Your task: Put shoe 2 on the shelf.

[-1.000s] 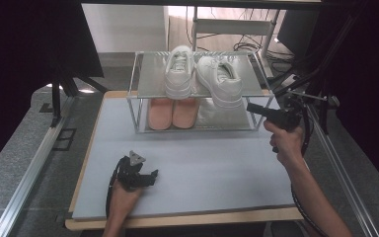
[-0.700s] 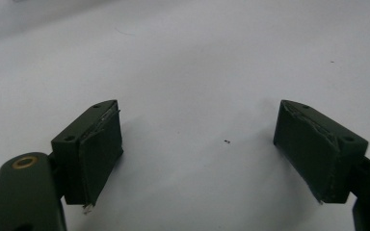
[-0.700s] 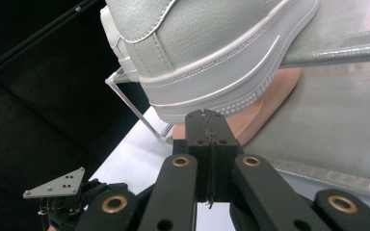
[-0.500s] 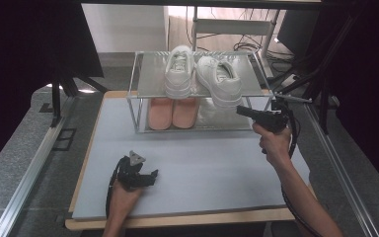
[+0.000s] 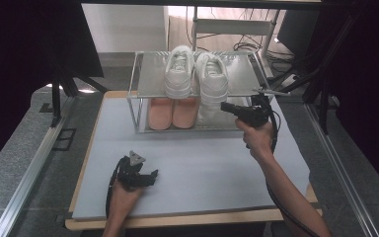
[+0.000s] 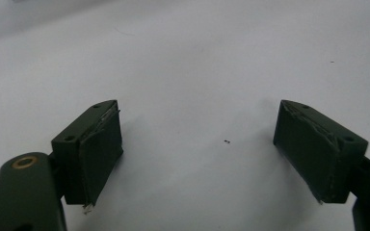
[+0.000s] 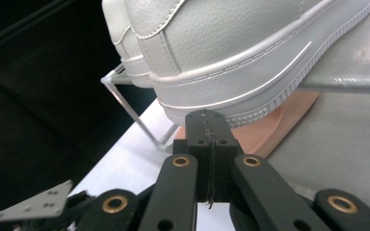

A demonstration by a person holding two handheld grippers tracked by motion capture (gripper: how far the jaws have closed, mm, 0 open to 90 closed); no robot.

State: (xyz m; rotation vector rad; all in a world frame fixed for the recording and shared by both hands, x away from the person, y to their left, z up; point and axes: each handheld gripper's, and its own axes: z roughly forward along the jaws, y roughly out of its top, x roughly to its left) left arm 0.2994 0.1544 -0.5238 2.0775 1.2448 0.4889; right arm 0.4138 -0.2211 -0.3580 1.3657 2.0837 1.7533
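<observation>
The high view looks forward and down from above the person's side, taking in the whole grey mat (image 5: 197,163) and the two-tier shoe rack (image 5: 150,79) at its far edge; the left gripper view rides low, facing close onto bare mat (image 6: 192,62); the right gripper view sits tilted just beside the white sneaker (image 7: 241,53), sharing that sneaker (image 5: 213,79), the rack and the pink shoes (image 5: 172,112) with the high view.

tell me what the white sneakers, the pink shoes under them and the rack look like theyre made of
White sneakers: likely leather or faux leather, matte, shown by pebbled grain and stitched seams; the sole band looks like rubber.
Pink shoes: smooth, matte salmon surface, possibly suede or fabric; too far off to tell.
Rack: thin silvery metal-looking frame, with shelves that look like grey sheet or fine mesh.
</observation>
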